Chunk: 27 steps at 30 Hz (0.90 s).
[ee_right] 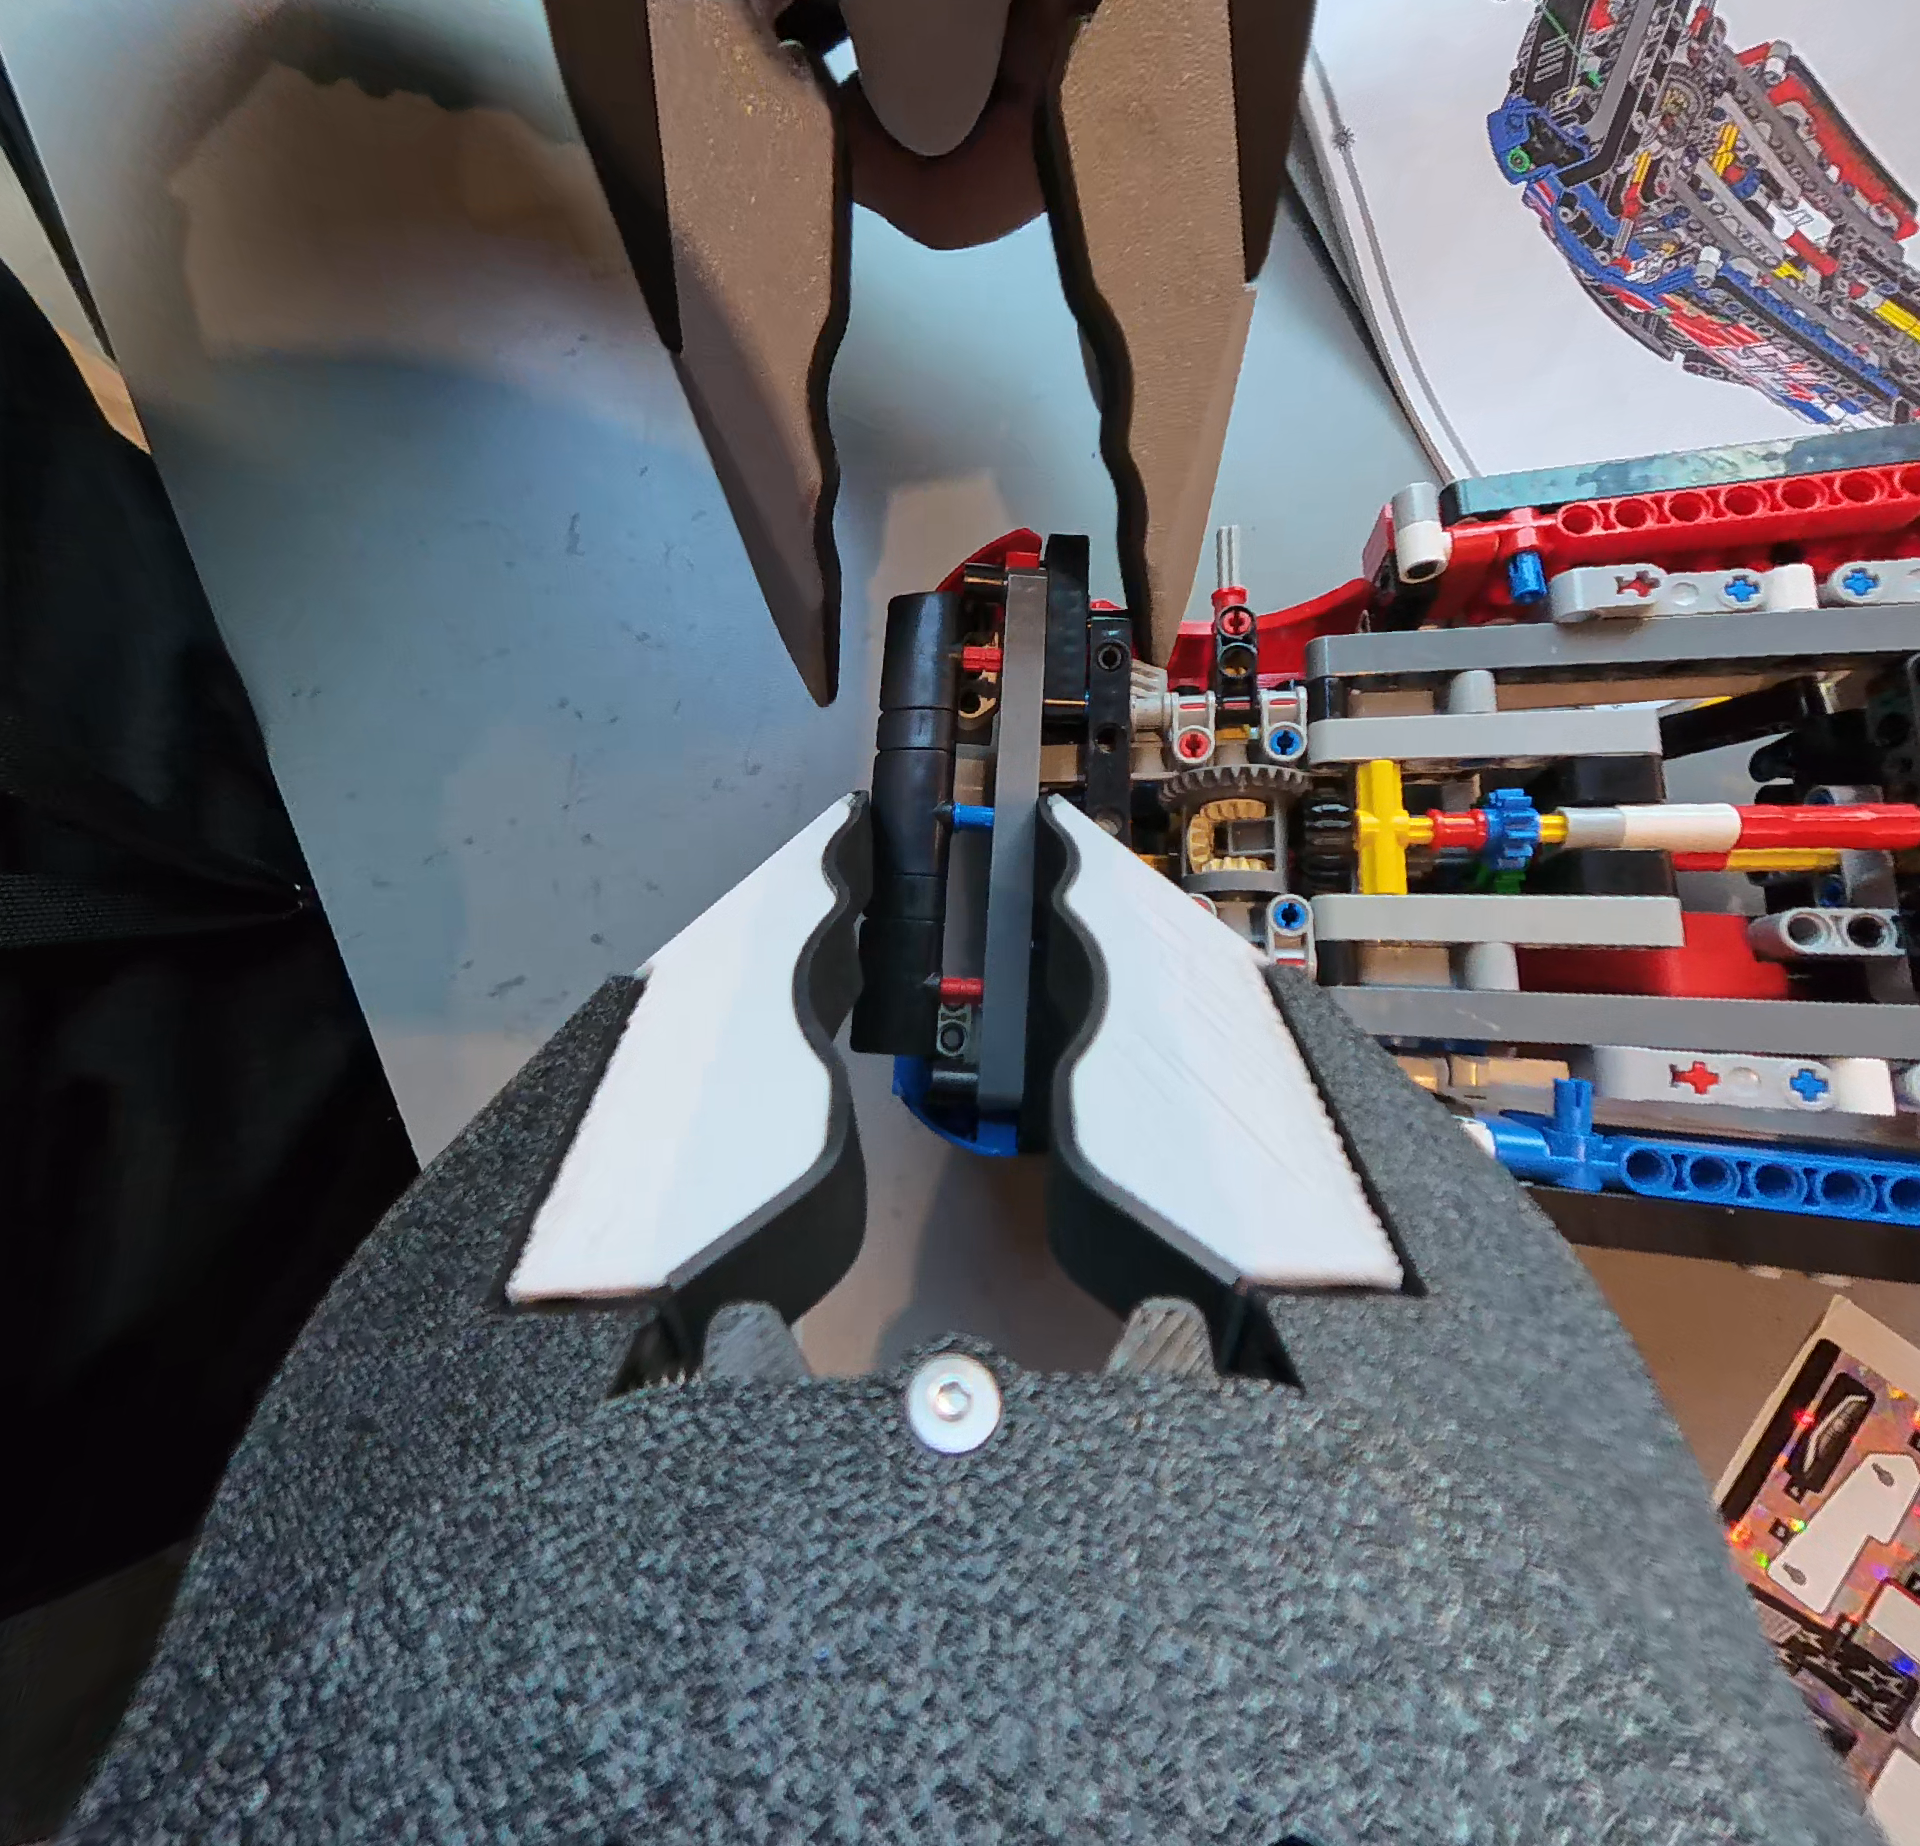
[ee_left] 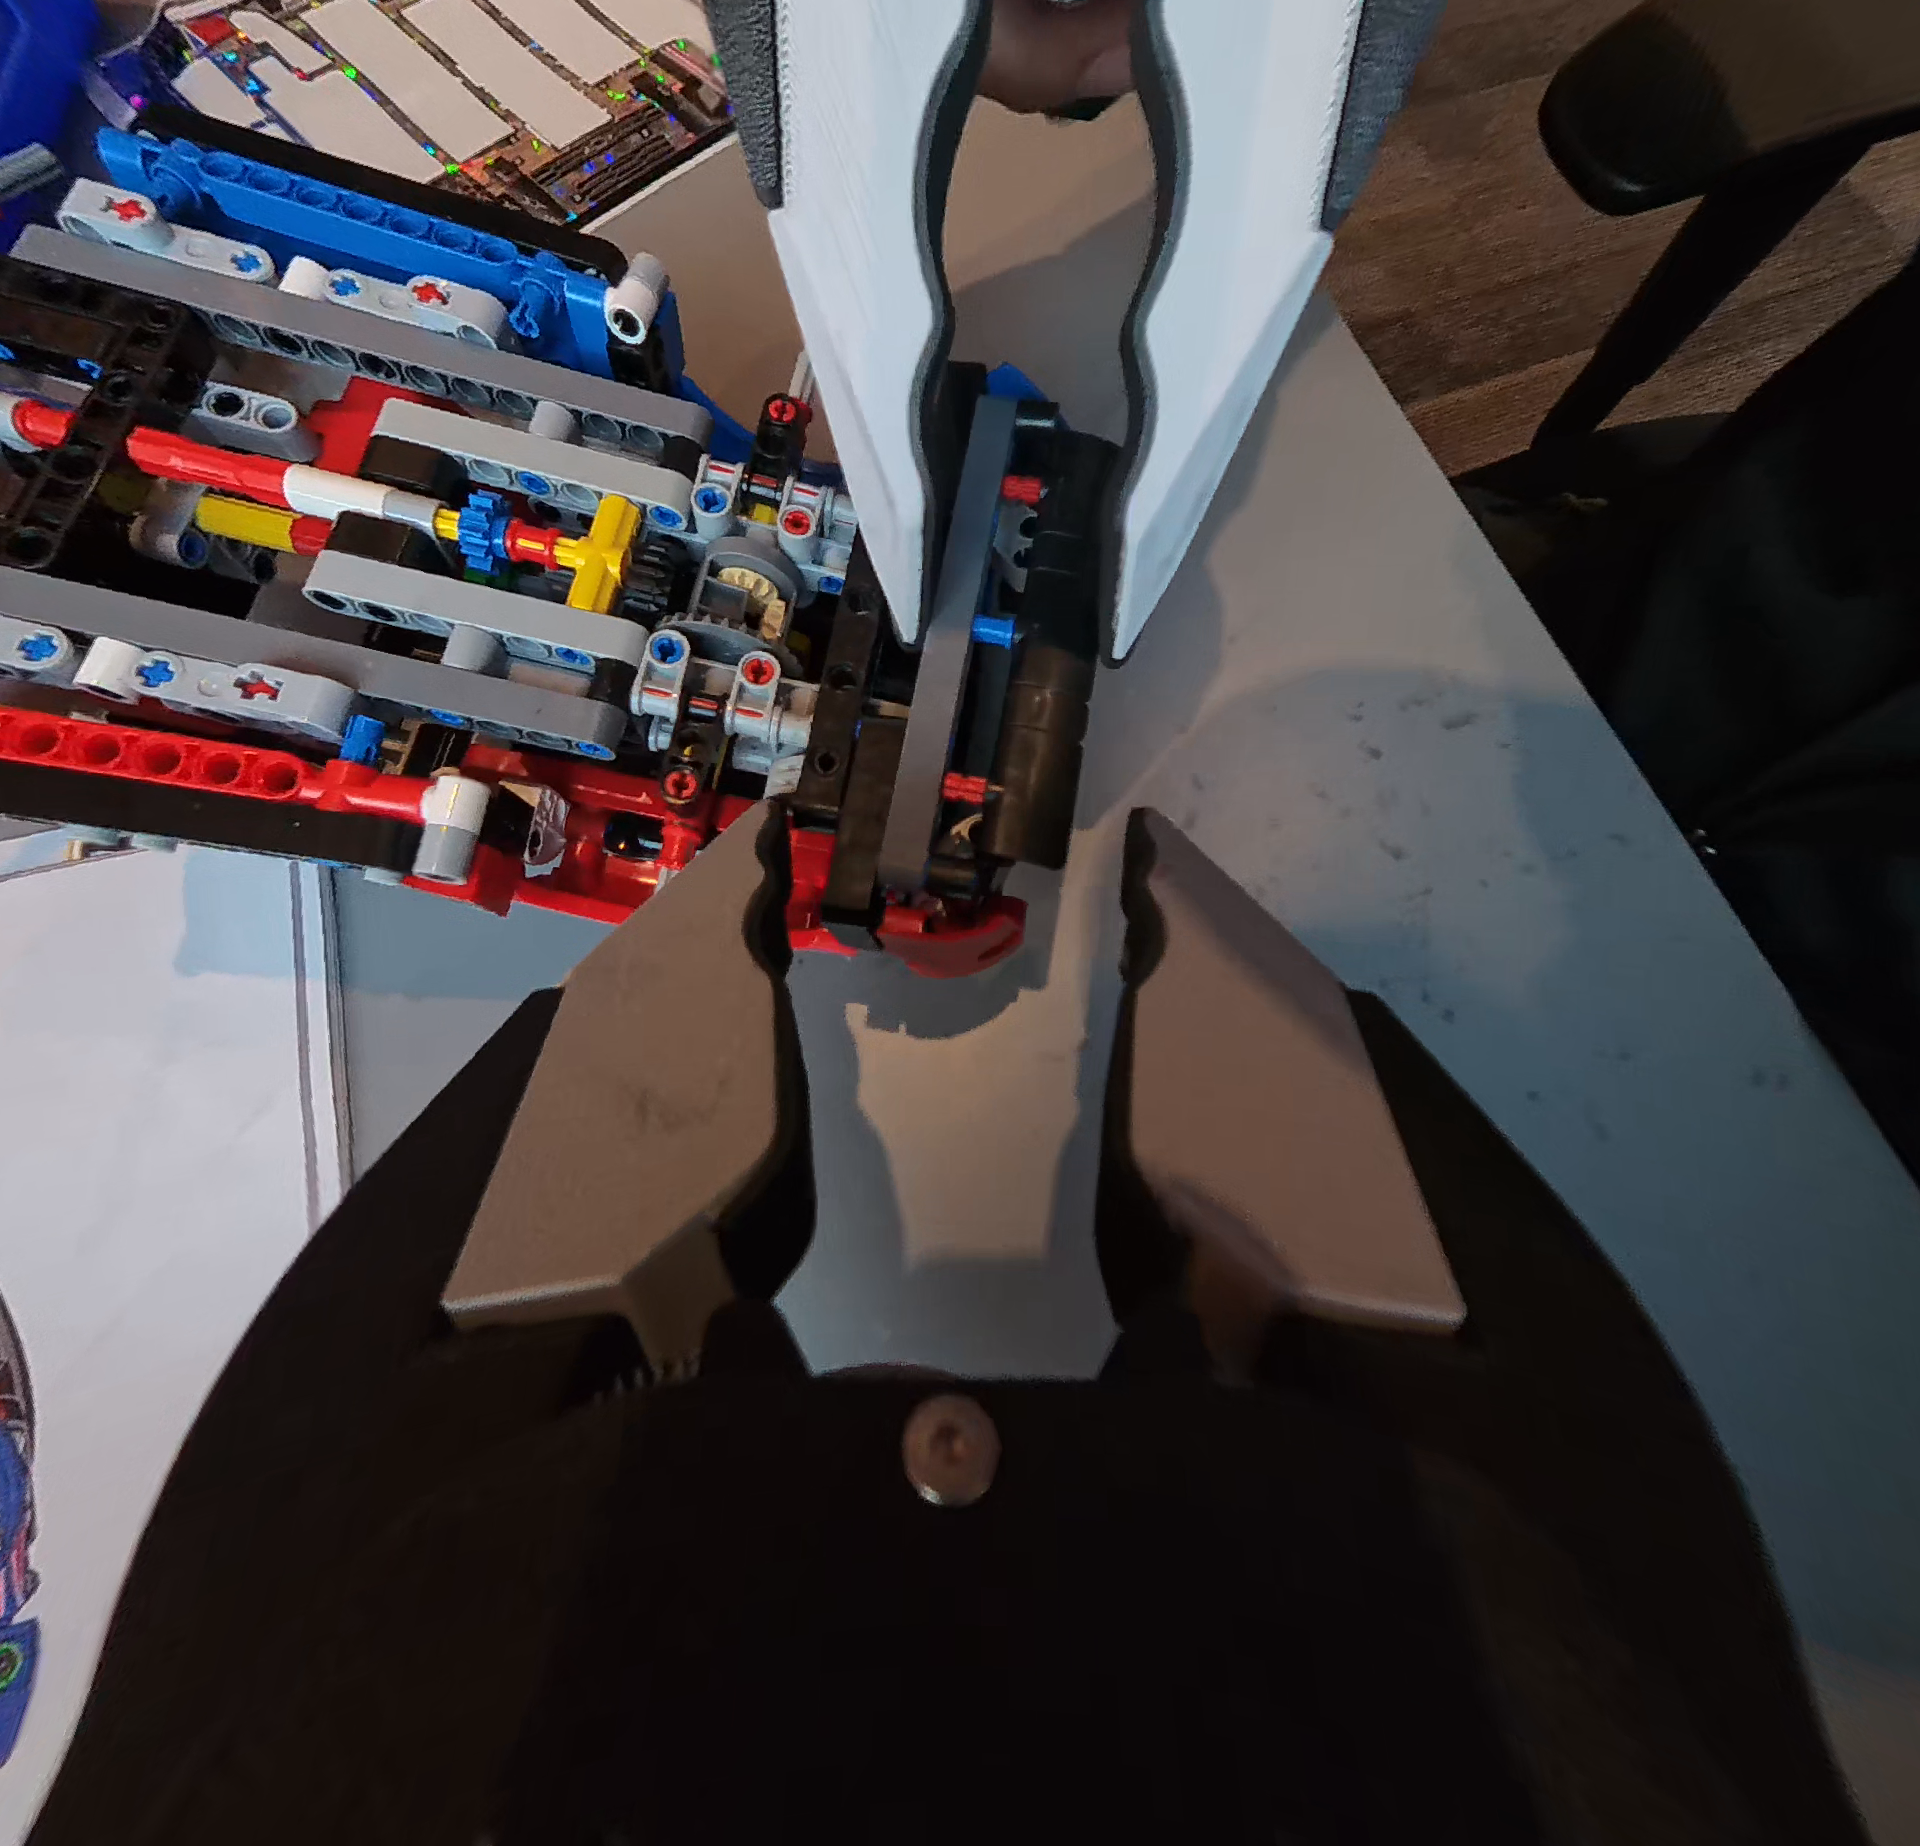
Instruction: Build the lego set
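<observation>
The long Lego Technic model (ee_left: 416, 549) in red, blue, grey and black lies on the grey table (ee_left: 1403, 861); it also shows in the right wrist view (ee_right: 1507, 757). Its near end carries a dark grey beam (ee_right: 1013, 861) and a black cylinder stack (ee_right: 909, 757). My right gripper (ee_right: 954, 804), with white fingers, is closed around this end section, one tip on the cylinder stack and one on the beam; it also shows in the left wrist view (ee_left: 1010, 643). My left gripper (ee_left: 954, 820), with dark fingers, is open opposite it; one tip touches the model's red corner (ee_left: 935, 939).
The open instruction booklet (ee_right: 1558, 238) lies beside the model's red side. A shiny sticker sheet (ee_left: 468, 61) lies beyond its blue side, next to a blue bin (ee_left: 31, 30). The table edge runs close by, with a dark chair (ee_left: 1714, 134) beyond it. Less than 4 cm separates the two grippers' tips.
</observation>
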Available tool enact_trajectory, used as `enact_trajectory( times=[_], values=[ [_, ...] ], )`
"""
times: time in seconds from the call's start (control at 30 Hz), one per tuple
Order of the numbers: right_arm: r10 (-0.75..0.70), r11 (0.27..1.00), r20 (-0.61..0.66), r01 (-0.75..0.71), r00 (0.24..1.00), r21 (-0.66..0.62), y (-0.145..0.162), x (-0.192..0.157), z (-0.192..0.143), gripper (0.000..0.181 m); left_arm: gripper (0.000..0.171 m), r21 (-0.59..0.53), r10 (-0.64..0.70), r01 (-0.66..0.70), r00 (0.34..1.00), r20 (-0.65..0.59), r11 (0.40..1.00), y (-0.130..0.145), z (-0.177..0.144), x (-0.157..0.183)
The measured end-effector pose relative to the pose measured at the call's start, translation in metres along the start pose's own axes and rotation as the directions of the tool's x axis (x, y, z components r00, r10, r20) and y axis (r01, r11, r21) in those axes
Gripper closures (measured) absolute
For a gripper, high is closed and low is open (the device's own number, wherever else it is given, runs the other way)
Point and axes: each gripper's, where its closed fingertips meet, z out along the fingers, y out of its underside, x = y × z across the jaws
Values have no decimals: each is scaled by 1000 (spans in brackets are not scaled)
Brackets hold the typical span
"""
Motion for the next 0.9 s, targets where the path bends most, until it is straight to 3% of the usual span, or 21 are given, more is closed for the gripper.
enact_trajectory(
  times=[0.17, 0.23, 0.53, 0.9],
  values=[
    [-11, 1000, -5, 11, 1000, -12, 0, 0, 0, 150, 114, 72, -99, 105, 992, -75, 992, -4, -3, -2],
    [-5, 1000, 1, 5, 1000, -28, 0, 0, 0, 150, 122, 80, -82, 86, 995, -59, 993, -2, -2, -4],
    [57, 996, 71, -52, 996, -71, 1, 1, -2, 150, 125, 79, -77, 77, 997, -3, 994, -3, 0, -4],
    [-3, 997, 113, 12, 994, -77, 3, 2, -2, 151, 125, 81, -135, 131, 990, 39, 988, -3, 2, -5]
  ],
)
